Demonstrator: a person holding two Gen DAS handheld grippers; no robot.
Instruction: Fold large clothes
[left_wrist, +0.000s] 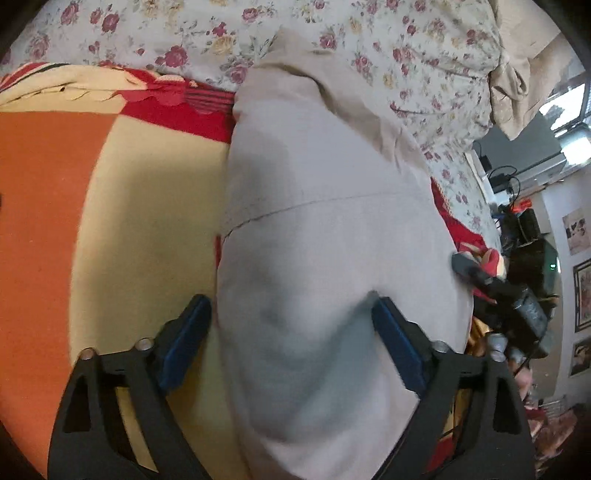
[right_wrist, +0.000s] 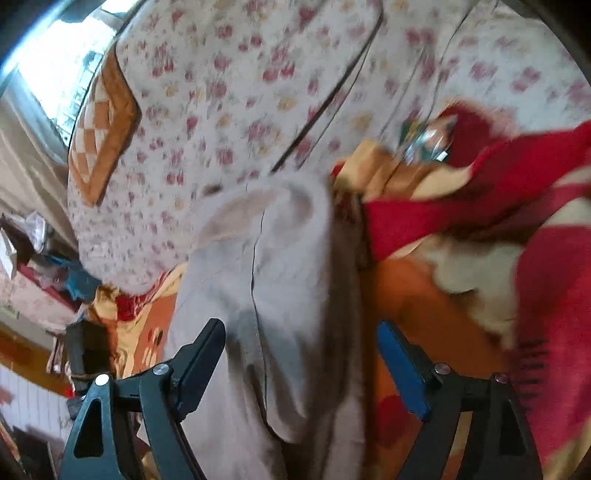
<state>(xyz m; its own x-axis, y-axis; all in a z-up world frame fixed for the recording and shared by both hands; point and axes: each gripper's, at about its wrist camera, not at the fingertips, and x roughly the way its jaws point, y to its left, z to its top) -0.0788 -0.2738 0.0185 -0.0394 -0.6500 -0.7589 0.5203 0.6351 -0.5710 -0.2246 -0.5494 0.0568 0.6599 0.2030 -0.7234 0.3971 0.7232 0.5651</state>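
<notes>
The pale grey garment (left_wrist: 325, 229) lies lengthwise on the bed, on the orange, cream and red blanket (left_wrist: 110, 206), its far end reaching up onto the floral quilt (left_wrist: 369, 55) toward the head of the bed. A stitched seam crosses it about halfway along in my left view.

My left gripper (left_wrist: 291, 317) stands wide open over the near part of the garment. The cloth fills the gap between the blue pads: the left pad (left_wrist: 184, 339) sits just off the garment's left edge, over bare blanket, and the right pad (left_wrist: 399, 339) sits against or just above the cloth near its right edge. Nothing is pinched.

My right gripper (right_wrist: 301, 347) is also spread wide, with the same garment (right_wrist: 266, 258) running up between its fingers. This view is smeared, so I can only say the fingers look clear of the cloth, gripping nothing. The dark left finger (right_wrist: 199, 354) overlaps the garment's left side; the blue pad (right_wrist: 402, 373) is off its right edge, over the blanket (right_wrist: 554, 295).

The right gripper's body (left_wrist: 517, 302) shows at the garment's right edge in my left view.
</notes>
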